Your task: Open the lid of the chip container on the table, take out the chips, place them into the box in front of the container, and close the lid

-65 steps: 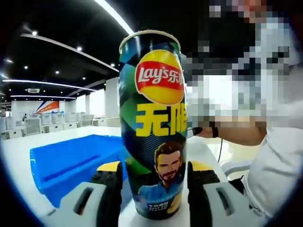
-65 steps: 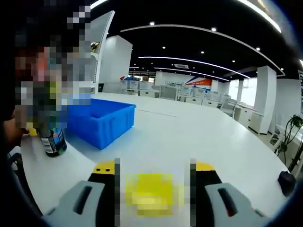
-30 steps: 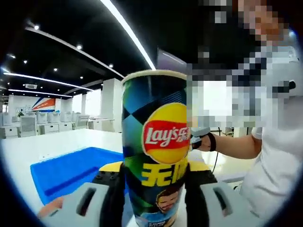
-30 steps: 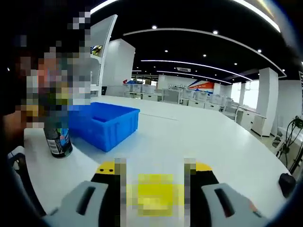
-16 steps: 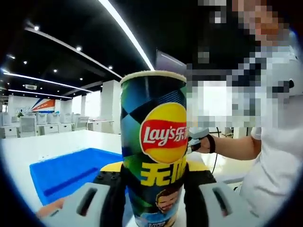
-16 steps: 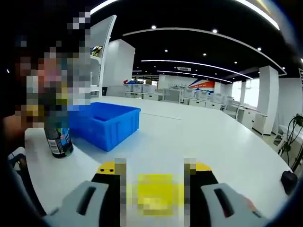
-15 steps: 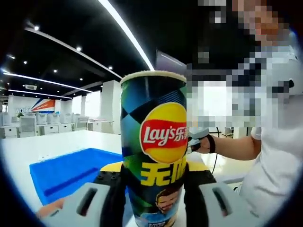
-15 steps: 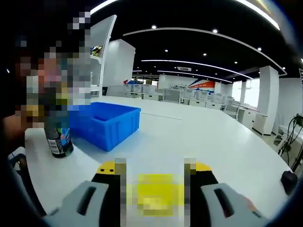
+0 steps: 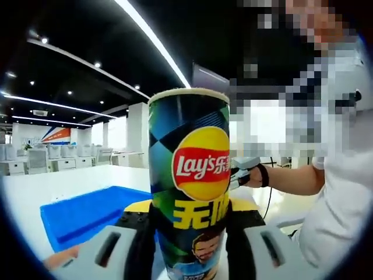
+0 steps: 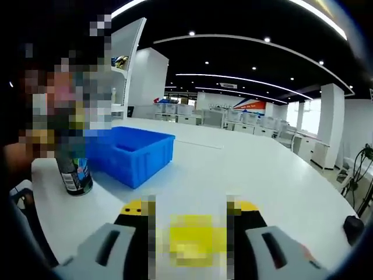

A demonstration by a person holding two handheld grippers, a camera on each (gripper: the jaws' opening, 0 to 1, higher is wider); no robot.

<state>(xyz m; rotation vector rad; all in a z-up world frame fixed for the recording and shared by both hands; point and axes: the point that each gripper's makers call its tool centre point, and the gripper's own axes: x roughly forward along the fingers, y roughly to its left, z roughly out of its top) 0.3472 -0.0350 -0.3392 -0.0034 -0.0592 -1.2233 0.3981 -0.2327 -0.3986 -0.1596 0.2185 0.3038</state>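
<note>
Two jaws of our left gripper (image 9: 187, 224) were clamped around the lower half of the upright chip container (image 9: 189, 181), with the blue box (image 9: 81, 214) just beyond-left. We judged the tube light, stiff, crushable. Whether our right gripper (image 10: 188, 224) held anything, we could not tell.

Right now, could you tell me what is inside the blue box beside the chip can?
In the left gripper view, the visible part of the blue box floor looks bare. The chip can, clamped by the left gripper, hides its near corner. In the right gripper view, the box's wall hides the inside.
</note>
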